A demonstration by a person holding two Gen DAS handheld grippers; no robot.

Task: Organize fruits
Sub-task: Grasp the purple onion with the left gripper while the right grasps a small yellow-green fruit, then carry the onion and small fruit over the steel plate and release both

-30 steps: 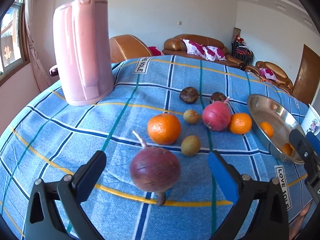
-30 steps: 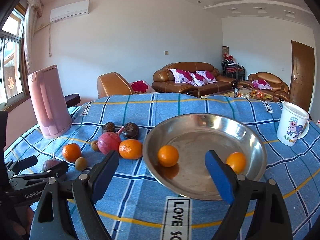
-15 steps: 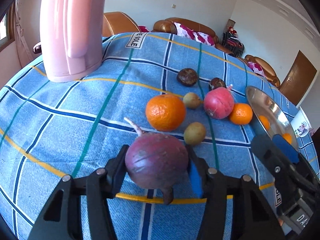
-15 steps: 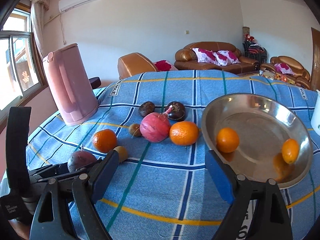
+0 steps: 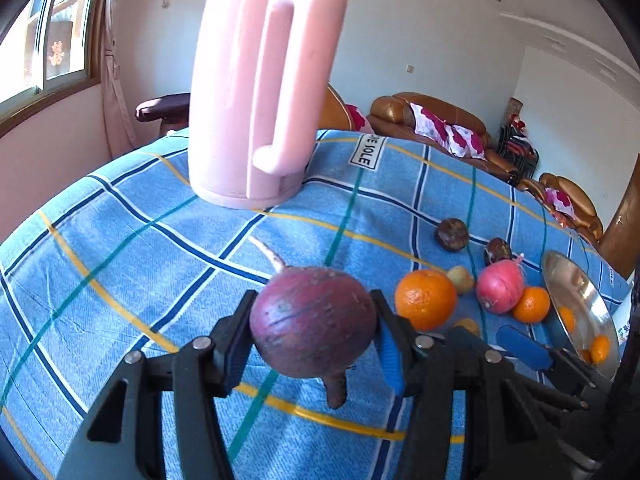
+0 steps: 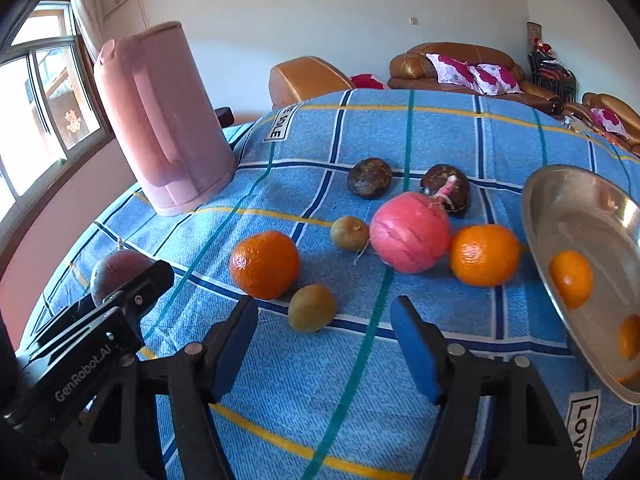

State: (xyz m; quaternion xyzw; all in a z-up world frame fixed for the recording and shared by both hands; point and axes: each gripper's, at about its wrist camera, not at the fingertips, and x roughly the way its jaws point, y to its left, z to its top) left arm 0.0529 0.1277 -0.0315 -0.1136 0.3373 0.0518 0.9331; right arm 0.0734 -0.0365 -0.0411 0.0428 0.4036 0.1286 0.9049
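Observation:
My left gripper [image 5: 314, 338] is shut on a dark purple beet-like fruit [image 5: 314, 326] and holds it just above the blue checked cloth; it also shows in the right wrist view [image 6: 116, 270]. My right gripper [image 6: 324, 344] is open and empty, just short of a small green-brown fruit [image 6: 312, 307]. Beyond lie an orange [image 6: 265, 264], a pink round fruit [image 6: 410, 236], a second orange [image 6: 485, 255], another small green fruit [image 6: 350, 233] and two dark brown fruits [image 6: 370, 178]. A steel bowl [image 6: 576, 208] at the right holds two oranges [image 6: 571, 279].
A tall pink kettle [image 5: 260, 92] stands at the back left of the table [image 5: 120, 240]; it also shows in the right wrist view [image 6: 160, 120]. Sofas and a window lie beyond the table. The left gripper's body [image 6: 80, 360] sits at the right gripper's left.
My left gripper closed on the purple fruit and lifted it, swinging left towards the kettle. My right gripper moved left from the bowl towards the loose fruits, still open.

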